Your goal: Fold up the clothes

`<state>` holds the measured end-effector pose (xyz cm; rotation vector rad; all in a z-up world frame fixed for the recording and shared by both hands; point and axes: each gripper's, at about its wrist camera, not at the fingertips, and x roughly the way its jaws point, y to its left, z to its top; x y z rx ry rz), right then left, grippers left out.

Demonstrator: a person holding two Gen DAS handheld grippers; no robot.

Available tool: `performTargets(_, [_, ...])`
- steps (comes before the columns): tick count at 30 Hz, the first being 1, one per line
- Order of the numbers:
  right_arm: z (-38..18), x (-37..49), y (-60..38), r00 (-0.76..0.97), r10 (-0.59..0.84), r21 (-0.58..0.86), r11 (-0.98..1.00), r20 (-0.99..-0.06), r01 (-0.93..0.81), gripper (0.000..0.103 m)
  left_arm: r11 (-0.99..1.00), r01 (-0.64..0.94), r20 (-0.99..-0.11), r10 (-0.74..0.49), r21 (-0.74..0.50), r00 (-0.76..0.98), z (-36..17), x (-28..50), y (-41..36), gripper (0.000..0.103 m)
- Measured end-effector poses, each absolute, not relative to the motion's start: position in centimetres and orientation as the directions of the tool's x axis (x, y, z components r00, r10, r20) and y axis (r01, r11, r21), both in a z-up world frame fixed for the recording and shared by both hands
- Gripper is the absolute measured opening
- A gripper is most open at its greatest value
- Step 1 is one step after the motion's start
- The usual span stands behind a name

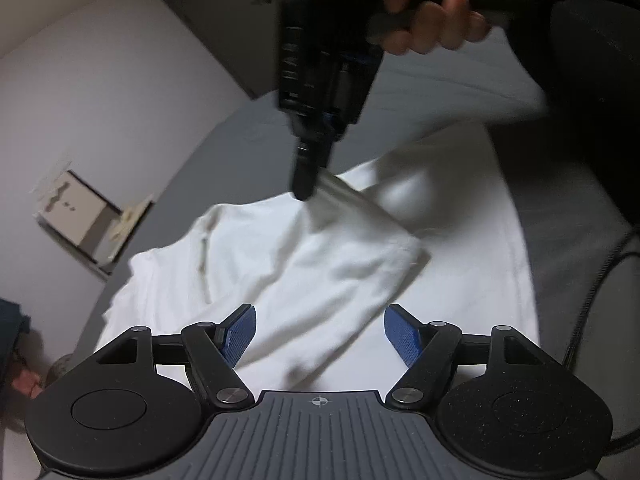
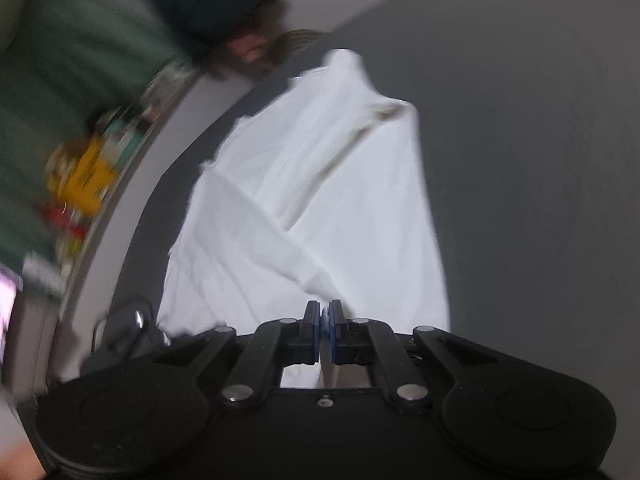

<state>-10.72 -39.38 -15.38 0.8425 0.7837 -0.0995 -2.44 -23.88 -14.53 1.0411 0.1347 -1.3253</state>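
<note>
Hovering just above the white shirt [image 1: 320, 280], the left tool [image 1: 319, 334] stands released, its blue pads [image 1: 239, 334] spread wide with nothing between them. The shirt lies spread on a gray bed [image 1: 460, 92] directly beneath and ahead of this tool. Further ahead, the right tool [image 1: 304, 188] comes down from above, gripped by a hand [image 1: 424, 20], and its tip pinches a fold of the shirt, lifting that part into a raised flap.

In the right wrist view, the right tool [image 2: 325, 312] is clenched, its pads pressed together on a corner of the shirt [image 2: 320, 184], which stretches away from the tips across the gray bed [image 2: 520, 140]. The collar lies at the far end of the cloth. Beyond the bed's edge, to the left of the tool, stand blurred things in green, yellow and red, too smeared to name.
</note>
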Motion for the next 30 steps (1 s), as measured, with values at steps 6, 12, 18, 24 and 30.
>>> performTargets(6, [-16.5, -10.4, -39.8, 0.646, 0.145, 0.554, 0.670, -0.750, 0.493, 0.012, -0.127, 0.877, -0.667, -0.702, 0.463, 0.250, -14.9, -2.4, -24.4, 0.057])
performTargets(12, [-11.3, -10.0, -33.2, 0.683, 0.048, 0.290, 0.926, -0.729, 0.244, 0.039, 0.030, 0.946, -0.704, -0.661, 0.322, 0.260, -12.3, 2.2, -22.8, 0.057])
performTargets(18, [-14.1, -7.8, -21.7, 0.491, -0.090, -0.212, 0.957, -0.867, -0.198, 0.037, 0.136, 0.986, -0.754, -0.637, 0.099, 0.164, -10.7, 7.2, -17.8, 0.060])
performTargets(24, [-17.9, -7.6, -17.6, 0.464, -0.233, -0.419, 0.838, -0.855, -0.350, 0.017, 0.119, 0.984, -0.796, -0.579, 0.132, 0.177, -12.5, 7.6, -17.1, 0.060])
performTargets(30, [-15.1, -8.3, -20.3, 0.510, -0.211, -0.372, 0.898, -0.834, -0.236, 0.007, 0.164, 0.977, -0.765, -0.609, 0.134, 0.207, -13.2, 8.3, -18.1, 0.060])
